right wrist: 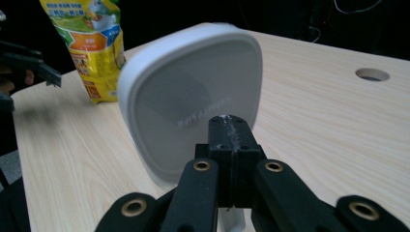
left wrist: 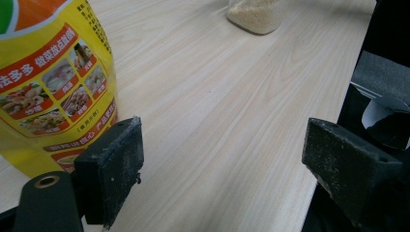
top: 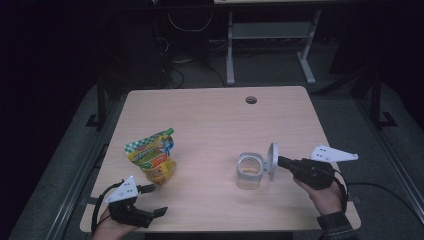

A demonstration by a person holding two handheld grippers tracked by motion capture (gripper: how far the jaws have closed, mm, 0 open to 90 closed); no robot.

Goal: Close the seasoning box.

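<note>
lid [top: 272, 161] on edge, face toward jar [top: 249, 171] | jar: pale grains | my right gripper [top: 280, 162] clamps lid | left gripper [top: 153, 200] wide beside pouch [top: 152, 157]

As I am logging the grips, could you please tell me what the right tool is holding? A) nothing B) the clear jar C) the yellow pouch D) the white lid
D: the right tool is shut on the edge of the white lid, held upright beside the open jar.
</note>
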